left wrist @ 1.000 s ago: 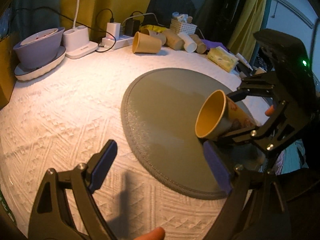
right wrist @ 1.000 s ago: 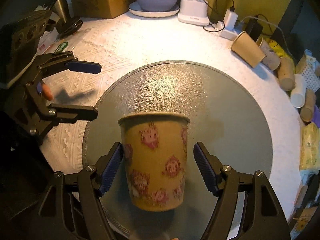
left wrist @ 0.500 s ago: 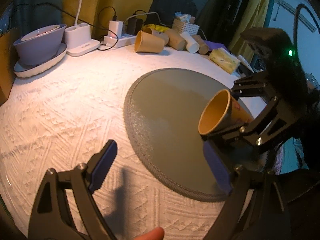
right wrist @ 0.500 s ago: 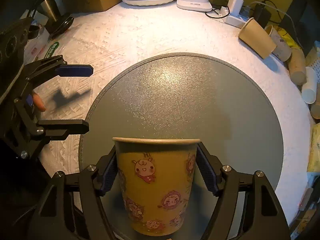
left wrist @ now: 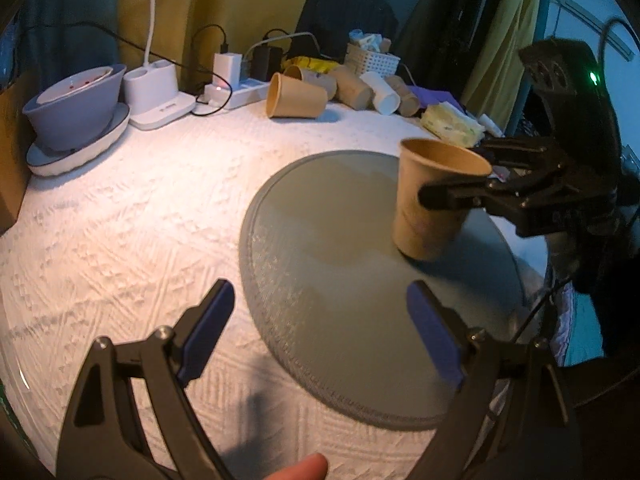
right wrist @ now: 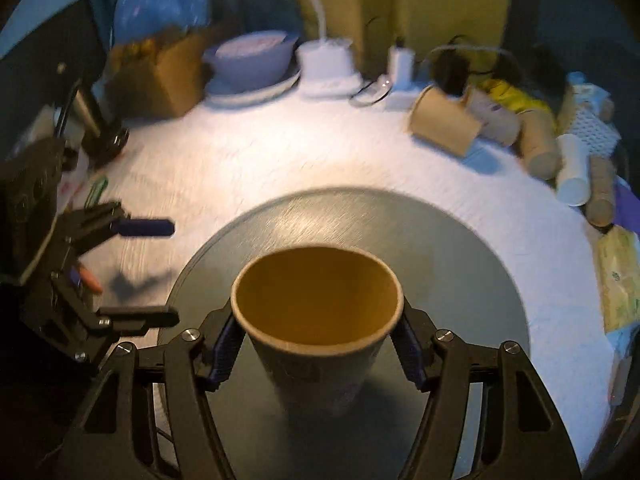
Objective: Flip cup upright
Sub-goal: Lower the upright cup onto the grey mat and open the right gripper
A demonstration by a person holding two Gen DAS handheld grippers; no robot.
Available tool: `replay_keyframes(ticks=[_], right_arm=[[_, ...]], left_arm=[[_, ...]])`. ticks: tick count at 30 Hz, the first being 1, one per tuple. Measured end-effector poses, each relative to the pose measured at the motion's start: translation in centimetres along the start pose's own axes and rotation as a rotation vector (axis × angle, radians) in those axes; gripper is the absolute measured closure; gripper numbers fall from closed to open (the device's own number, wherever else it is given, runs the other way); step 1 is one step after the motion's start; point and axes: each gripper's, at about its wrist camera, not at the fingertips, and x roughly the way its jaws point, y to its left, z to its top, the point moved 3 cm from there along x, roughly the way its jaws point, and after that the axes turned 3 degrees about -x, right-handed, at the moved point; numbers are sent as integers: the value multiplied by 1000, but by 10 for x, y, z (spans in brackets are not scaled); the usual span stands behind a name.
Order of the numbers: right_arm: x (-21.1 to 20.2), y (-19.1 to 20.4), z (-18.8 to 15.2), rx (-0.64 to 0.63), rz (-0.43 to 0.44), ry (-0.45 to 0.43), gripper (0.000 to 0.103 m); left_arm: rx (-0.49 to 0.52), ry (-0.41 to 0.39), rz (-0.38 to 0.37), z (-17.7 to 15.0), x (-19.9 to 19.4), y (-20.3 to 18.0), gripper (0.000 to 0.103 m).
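A tan paper cup (left wrist: 432, 204) stands mouth up on the round grey mat (left wrist: 340, 280), near the mat's right side. My right gripper (right wrist: 316, 344) is shut on the cup (right wrist: 316, 320) just below its rim; it shows from the side in the left wrist view (left wrist: 456, 196). My left gripper (left wrist: 320, 328) is open and empty, low over the mat's near left edge. It shows at the left in the right wrist view (right wrist: 160, 272), apart from the cup.
A white textured cloth (left wrist: 120, 220) covers the table. At the back stand a purple bowl on a plate (left wrist: 76, 116), a white charger base (left wrist: 156, 92), a power strip (left wrist: 240, 88), several lying paper cups (left wrist: 296, 96), a white basket (left wrist: 372, 60) and a tissue pack (left wrist: 452, 124).
My right gripper has turned the cup from lying on its side to standing mouth up and lowered it to the mat. My left gripper stayed open and shifted a little.
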Motion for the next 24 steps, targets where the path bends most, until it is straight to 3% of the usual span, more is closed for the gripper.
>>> replay_keyframes(ticks=[6, 15, 24], right_arm=[[-7, -16, -11, 51, -42, -93, 34], [-16, -39, -31, 99, -140, -154, 34], [-17, -46, -42, 121, -171, -195, 34]], left_arm=[[5, 3, 1, 8, 6, -12, 14], [17, 0, -6, 18, 14, -33, 14], [11, 20, -6, 21, 26, -47, 14]])
